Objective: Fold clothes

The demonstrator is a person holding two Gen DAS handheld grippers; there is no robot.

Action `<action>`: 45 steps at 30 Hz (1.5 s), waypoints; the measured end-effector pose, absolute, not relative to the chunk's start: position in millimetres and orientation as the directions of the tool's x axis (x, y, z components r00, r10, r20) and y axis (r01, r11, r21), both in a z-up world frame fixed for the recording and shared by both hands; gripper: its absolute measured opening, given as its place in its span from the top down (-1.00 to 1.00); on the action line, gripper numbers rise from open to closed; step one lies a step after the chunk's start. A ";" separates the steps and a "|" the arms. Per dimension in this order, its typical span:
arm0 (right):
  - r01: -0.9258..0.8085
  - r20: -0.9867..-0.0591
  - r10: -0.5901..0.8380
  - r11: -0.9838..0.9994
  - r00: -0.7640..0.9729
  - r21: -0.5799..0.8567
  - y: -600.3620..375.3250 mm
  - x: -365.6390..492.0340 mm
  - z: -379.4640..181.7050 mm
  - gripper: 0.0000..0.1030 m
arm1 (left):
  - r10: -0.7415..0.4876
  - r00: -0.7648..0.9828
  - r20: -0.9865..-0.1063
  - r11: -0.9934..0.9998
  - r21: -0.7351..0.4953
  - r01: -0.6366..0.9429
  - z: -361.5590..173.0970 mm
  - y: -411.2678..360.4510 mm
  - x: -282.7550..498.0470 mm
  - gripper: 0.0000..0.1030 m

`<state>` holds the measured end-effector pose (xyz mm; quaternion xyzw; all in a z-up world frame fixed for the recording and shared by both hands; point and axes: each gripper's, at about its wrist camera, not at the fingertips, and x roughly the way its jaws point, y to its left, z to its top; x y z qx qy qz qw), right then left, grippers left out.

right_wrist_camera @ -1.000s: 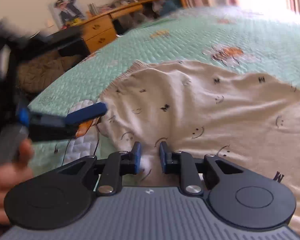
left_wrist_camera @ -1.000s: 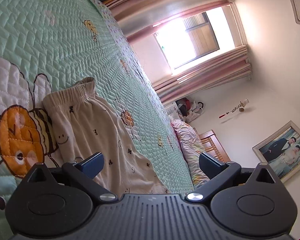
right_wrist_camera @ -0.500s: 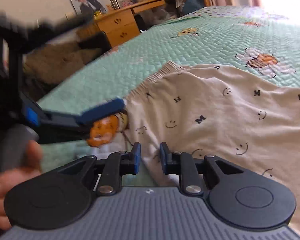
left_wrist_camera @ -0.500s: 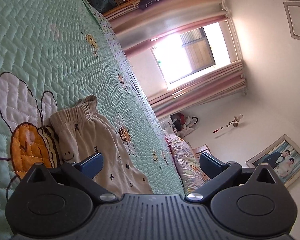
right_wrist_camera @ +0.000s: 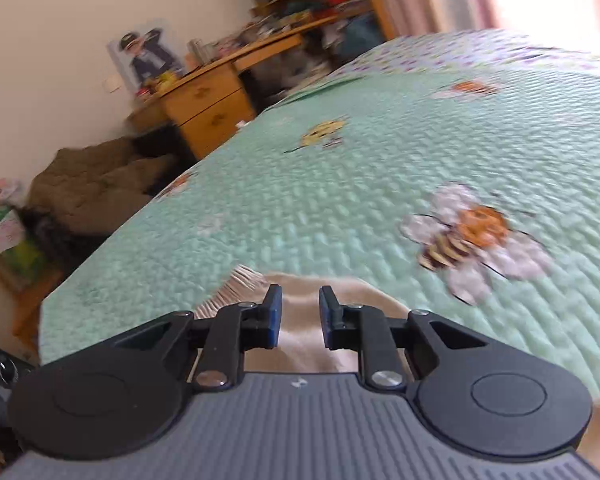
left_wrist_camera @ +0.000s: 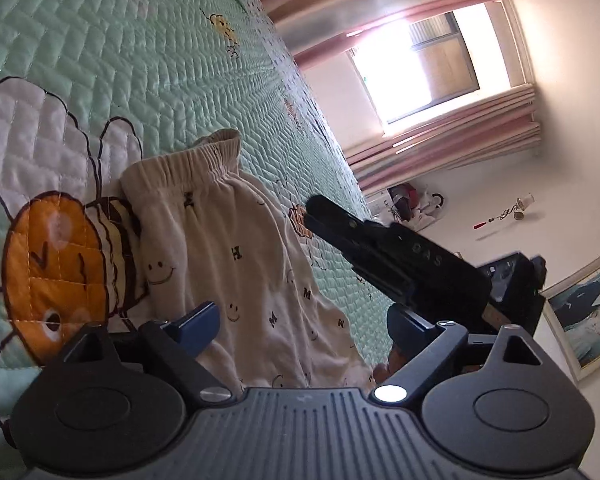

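Note:
Cream shorts (left_wrist_camera: 236, 264) printed with letters and smiley faces lie on a green quilted bedspread (left_wrist_camera: 120, 60), elastic waistband at the far end. My left gripper (left_wrist_camera: 304, 320) is open just above the near part of the shorts, holding nothing. The right gripper's black body (left_wrist_camera: 400, 264) crosses the left wrist view above the cloth. In the right wrist view, my right gripper (right_wrist_camera: 299, 312) has its jaws nearly closed with a narrow gap; cream cloth (right_wrist_camera: 300, 348) shows between and under them. I cannot tell whether it is pinched.
The bedspread (right_wrist_camera: 380, 168) has embroidered bees (right_wrist_camera: 472, 236), one large by the waistband (left_wrist_camera: 56, 264). A wooden desk (right_wrist_camera: 216, 100) and brown bedding (right_wrist_camera: 96, 176) stand beyond the bed edge. A window with pink curtains (left_wrist_camera: 440, 92) is on the far wall.
The right gripper has swung over the shorts toward the waistband and now shows in the left wrist view. The left gripper dropped closer to the cloth and is gone from the right wrist view.

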<state>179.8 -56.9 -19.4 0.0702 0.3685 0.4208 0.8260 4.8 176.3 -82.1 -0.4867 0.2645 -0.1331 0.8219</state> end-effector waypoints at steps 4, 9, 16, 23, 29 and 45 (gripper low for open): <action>-0.616 -0.639 0.705 0.660 0.309 0.430 -23.4 209.6 -39.3 0.57 | -0.468 0.797 -0.381 0.560 -0.826 -0.067 -81.3 171.8 9.6 -0.65; -0.571 -0.643 0.672 0.709 0.369 0.413 -19.5 228.5 -51.9 0.85 | -0.478 0.785 -0.395 0.567 -0.821 -0.068 -81.7 176.1 10.0 -0.62; -0.563 -0.542 0.753 0.648 0.373 0.513 -51.4 203.7 -33.3 0.81 | -0.484 0.783 -0.391 0.564 -0.823 -0.062 -84.6 181.2 8.8 -0.61; -0.562 -0.583 0.745 0.647 0.325 0.515 -35.6 198.3 -46.5 0.70 | -0.481 0.786 -0.387 0.560 -0.826 -0.064 -83.2 180.1 5.3 -0.61; -0.480 -0.442 0.747 0.661 0.497 0.576 -112.3 173.7 -11.0 0.68 | -0.473 0.786 -0.397 0.575 -0.816 -0.066 -82.0 175.7 6.3 -0.61; -0.285 -0.498 0.670 0.711 0.550 0.642 -169.0 150.5 -33.0 0.81 | -0.462 0.788 -0.408 0.583 -0.809 -0.076 -82.0 170.3 8.0 -0.61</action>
